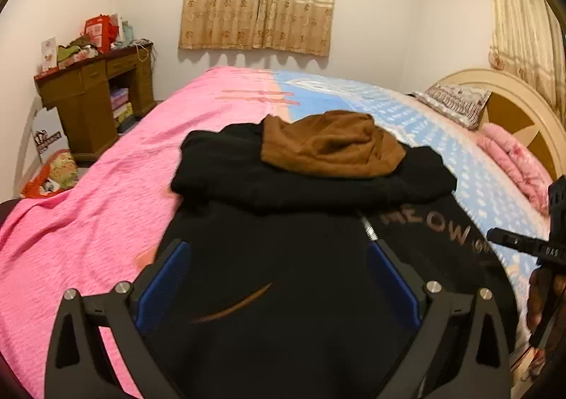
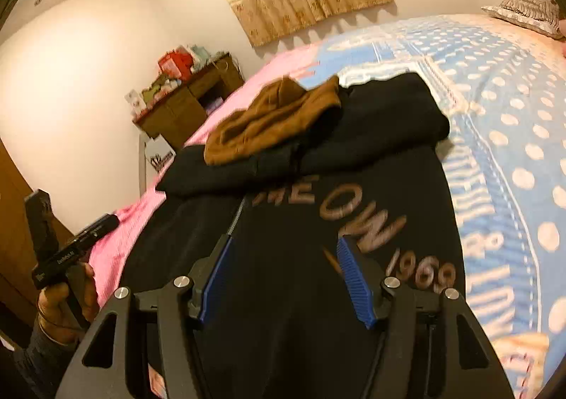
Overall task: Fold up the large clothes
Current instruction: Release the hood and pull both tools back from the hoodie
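The bed (image 1: 106, 193) is the work surface here, big enough to spread things flat. The black hoodie (image 1: 283, 275) lies zipper-up on it — sleeves look folded across the chest, and the brown hood (image 1: 329, 144) sits on top at the far end. The left claw (image 1: 279, 257) and right claw (image 2: 283, 250) both hover over the hoodie's near half, spread wide with nothing in them — probably lining up for the next fold.

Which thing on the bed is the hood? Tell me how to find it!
Find the big bed with the pink and blue polka-dot cover. A black zip-up hoodie with brown MEOW lettering lies there. At its far end sits the crumpled brown fabric hood, the only brown piece on black cloth.
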A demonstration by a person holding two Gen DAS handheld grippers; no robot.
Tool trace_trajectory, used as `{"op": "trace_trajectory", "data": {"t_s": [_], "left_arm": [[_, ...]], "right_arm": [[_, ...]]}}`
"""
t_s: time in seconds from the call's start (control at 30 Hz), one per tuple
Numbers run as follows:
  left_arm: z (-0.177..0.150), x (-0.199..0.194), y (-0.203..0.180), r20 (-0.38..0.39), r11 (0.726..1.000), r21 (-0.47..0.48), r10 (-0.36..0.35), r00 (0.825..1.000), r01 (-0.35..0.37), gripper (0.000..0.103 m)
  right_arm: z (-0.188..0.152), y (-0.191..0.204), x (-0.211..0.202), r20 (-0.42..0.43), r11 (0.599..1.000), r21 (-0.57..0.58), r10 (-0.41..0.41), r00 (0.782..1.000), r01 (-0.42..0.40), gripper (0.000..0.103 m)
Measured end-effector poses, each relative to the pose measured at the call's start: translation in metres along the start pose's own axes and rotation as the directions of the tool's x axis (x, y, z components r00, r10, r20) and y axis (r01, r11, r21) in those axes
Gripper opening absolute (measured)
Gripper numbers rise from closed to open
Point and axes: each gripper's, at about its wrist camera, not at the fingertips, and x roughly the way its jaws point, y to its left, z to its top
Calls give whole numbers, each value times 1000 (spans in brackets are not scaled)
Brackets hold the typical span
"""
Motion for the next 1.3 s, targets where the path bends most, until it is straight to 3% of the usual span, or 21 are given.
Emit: {"op": "trace_trajectory", "data": {"t_s": [0.3,0.47,0.8,0.93,1.07,1.1,1.13,1.2,1.3], "left_arm": [[-44,-10,28,-70,997,4,77,995,-77,102],[-60,-13,53,-108,991,-31,123,986,-127,102],[-100,-13,79,-179,985,-160,41,983,-70,100],[-105,-9,73,-198,981,-195,-25,980,-14,88],[-105,-12,69,-196,986,-167,-37,980,4,78],[-104,-13,69,-193,986,-167,-38,980,6,72],[-102,-14,69,-189,987,-160,-43,981,12,59],[-100,-17,64,-183,992,-125,-37,983,14,48],[-99,-19,65,-177,993,-113,-38,984,18,40]], "right_arm": [[-51,-3,2,-61,999,52,1,998,2,61],[-77,-2,-5,-16,999,42,-12,1000,13,61],[-92,-1,-10,60,999,41,-25,998,23,64],[-94,5,-9,70,999,20,-45,997,43,67],[-96,5,-10,84,999,31,-45,995,42,68],[-96,5,-10,86,999,33,-45,995,42,68],[-96,4,-11,88,998,35,-45,995,43,68],[-96,4,-12,90,998,37,-46,995,43,68],[-96,4,-14,90,998,38,-45,995,42,68]]}}
